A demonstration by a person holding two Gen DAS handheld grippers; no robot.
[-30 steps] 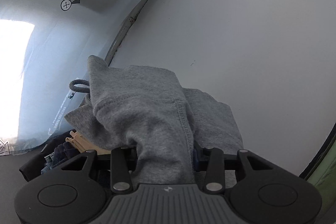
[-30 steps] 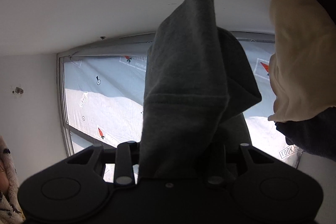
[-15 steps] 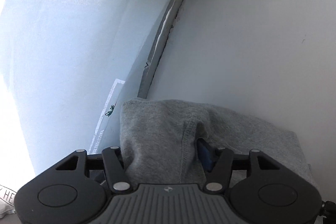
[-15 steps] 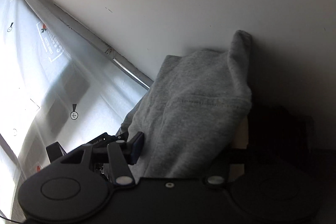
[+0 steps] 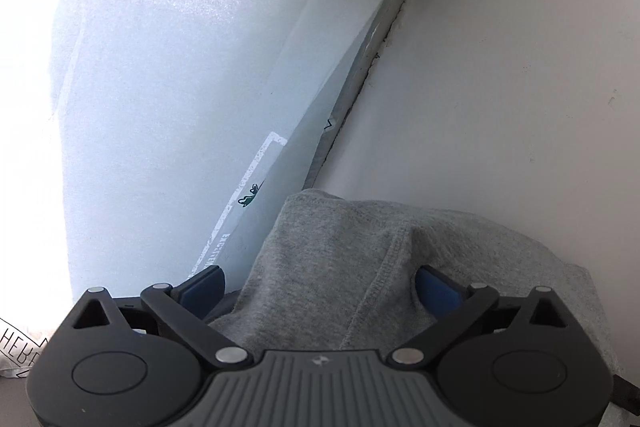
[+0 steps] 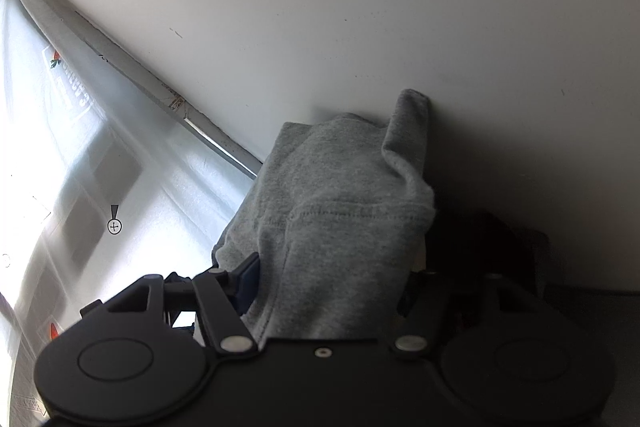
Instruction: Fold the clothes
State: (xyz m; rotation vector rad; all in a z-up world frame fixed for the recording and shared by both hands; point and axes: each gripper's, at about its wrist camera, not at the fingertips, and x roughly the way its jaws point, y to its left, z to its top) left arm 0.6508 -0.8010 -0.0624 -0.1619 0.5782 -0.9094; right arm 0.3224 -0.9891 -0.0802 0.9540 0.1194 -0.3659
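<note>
left gripper (image 5: 320, 279) jaws wide, grey garment (image 5: 360, 259) draped | right gripper (image 6: 328, 283) jaws unclear, hem tip visible

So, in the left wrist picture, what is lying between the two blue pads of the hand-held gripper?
Grey sweatshirt fabric with a stitched seam fills the gap between the blue pads of the left hand-held gripper; the left wrist view shows this.
</note>
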